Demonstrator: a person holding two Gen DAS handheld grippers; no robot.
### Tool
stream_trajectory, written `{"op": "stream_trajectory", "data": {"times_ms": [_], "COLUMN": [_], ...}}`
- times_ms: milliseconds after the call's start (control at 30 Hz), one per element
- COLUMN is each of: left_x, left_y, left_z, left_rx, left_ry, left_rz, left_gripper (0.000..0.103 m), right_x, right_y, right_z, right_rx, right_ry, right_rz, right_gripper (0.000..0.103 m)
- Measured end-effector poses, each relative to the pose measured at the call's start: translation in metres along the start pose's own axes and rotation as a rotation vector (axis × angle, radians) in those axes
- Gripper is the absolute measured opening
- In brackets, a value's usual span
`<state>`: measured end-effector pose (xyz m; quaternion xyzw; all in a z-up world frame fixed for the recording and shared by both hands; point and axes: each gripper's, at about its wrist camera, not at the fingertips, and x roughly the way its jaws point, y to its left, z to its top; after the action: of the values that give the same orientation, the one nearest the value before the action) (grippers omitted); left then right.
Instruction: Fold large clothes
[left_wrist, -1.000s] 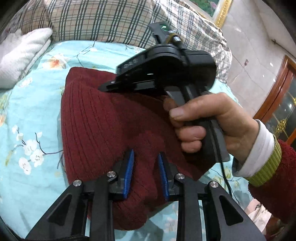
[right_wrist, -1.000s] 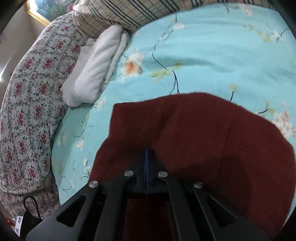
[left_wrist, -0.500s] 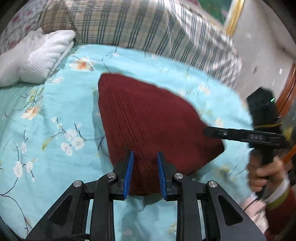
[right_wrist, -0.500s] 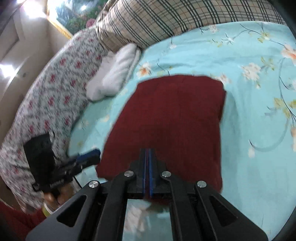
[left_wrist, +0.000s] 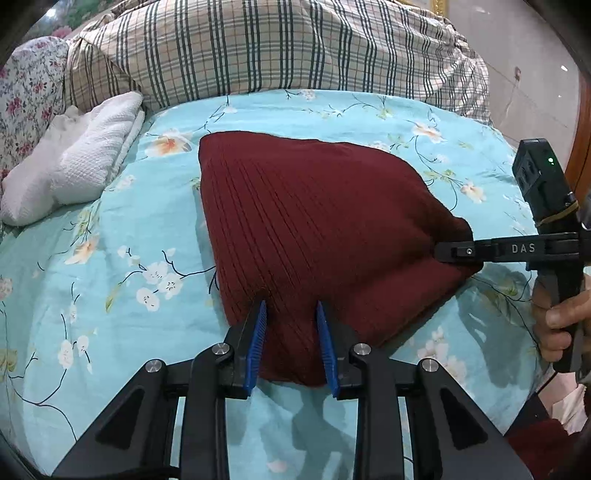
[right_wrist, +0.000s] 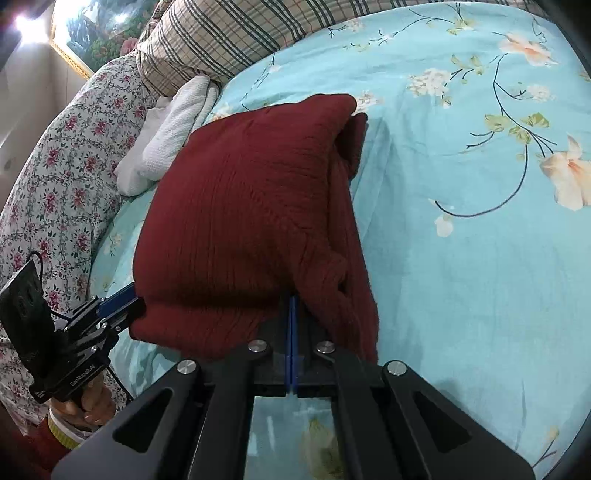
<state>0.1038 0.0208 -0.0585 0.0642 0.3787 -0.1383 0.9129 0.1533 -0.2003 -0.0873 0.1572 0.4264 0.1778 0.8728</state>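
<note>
A maroon knit sweater (left_wrist: 314, 229) lies folded on the turquoise floral bedsheet (left_wrist: 110, 258). My left gripper (left_wrist: 290, 314) has the sweater's thick near edge between its blue pads, which touch the cloth while the jaws are opening slightly. My right gripper (left_wrist: 443, 253), held by a hand (left_wrist: 565, 317), is pinched shut on the sweater's right corner, which is drawn to a point. In the right wrist view the sweater (right_wrist: 251, 206) drapes over the shut right gripper (right_wrist: 291, 306), and the left gripper (right_wrist: 127, 302) grips the opposite corner.
A folded white towel (left_wrist: 81, 158) lies to the left of the sweater. A plaid pillow (left_wrist: 277, 48) runs along the back, and a floral quilt (right_wrist: 55, 177) lies beside it. Tiled floor and a wooden door (left_wrist: 581, 122) are off the bed's right side.
The right gripper swept from over the sweater out to its right corner, pulling the cloth along. The sweater now lies spread wider on the sheet. The left gripper stayed at the near edge.
</note>
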Motion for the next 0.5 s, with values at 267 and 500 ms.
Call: {"op": "stream_trajectory", "data": {"times_ms": [267, 500], "left_x": [-0.01, 0.013], "left_y": [0.021, 0.007], "left_z": [0.008, 0.006], "left_rx": [-0.161, -0.111], "left_ry": [0.011, 0.039], "left_rz": [-0.044, 0.027], "left_gripper": [0.042, 0.055], "right_x": [-0.032, 0.018], "right_y": [0.03, 0.02], "right_z": [0.023, 0.048], "right_rx": [-0.051, -0.062], "right_ry": [-0.122, -0.045], "right_rz": [0.015, -0.102], "right_gripper": [0.002, 0.001]}}
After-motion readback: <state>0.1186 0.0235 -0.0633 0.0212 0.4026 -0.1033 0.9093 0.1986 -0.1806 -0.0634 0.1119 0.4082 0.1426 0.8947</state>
